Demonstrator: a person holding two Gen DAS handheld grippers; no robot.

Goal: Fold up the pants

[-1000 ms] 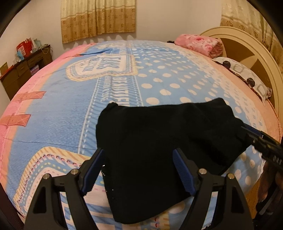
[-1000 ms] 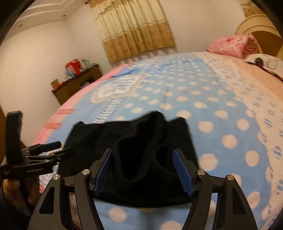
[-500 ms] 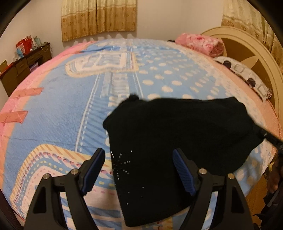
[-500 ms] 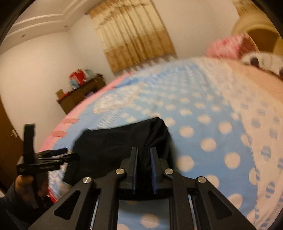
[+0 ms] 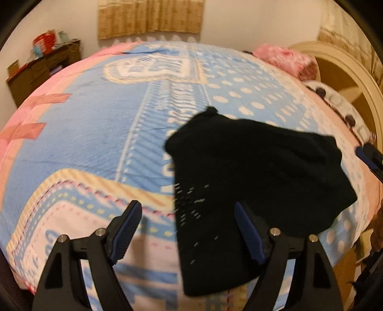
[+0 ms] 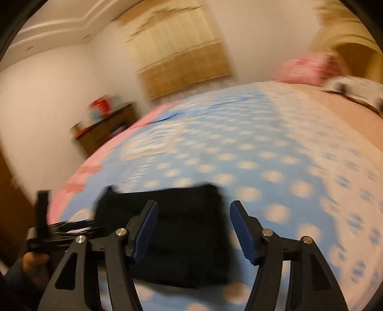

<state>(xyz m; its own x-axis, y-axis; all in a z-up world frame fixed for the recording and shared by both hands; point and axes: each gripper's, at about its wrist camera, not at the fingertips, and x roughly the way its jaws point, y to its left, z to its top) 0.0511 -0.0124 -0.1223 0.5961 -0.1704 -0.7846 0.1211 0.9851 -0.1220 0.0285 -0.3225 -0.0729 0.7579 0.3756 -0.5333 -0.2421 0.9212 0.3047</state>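
Observation:
The black pants (image 5: 251, 172) lie folded in a compact bundle on the blue dotted bedspread (image 5: 95, 134), near the bed's front edge. My left gripper (image 5: 188, 233) is open and empty, hovering over the bundle's near left corner. In the right wrist view, which is motion-blurred, the pants (image 6: 182, 234) lie in front of my right gripper (image 6: 194, 232), which is open and empty just above them. The right gripper's tip (image 5: 369, 156) shows at the right edge of the left wrist view. The left gripper (image 6: 64, 229) shows at the left of the right wrist view.
A pink pillow (image 5: 284, 59) and a patterned pillow (image 5: 340, 107) lie by the cream headboard (image 5: 347, 71) at the right. A brown dresser (image 5: 40, 74) with clutter stands against the far left wall. Curtains (image 5: 150, 19) hang on the back wall.
My right gripper, shut on the pants' edge half a second ago, has opened and let go. The pants shifted right and now lie flatter. Both grippers have drawn back a little.

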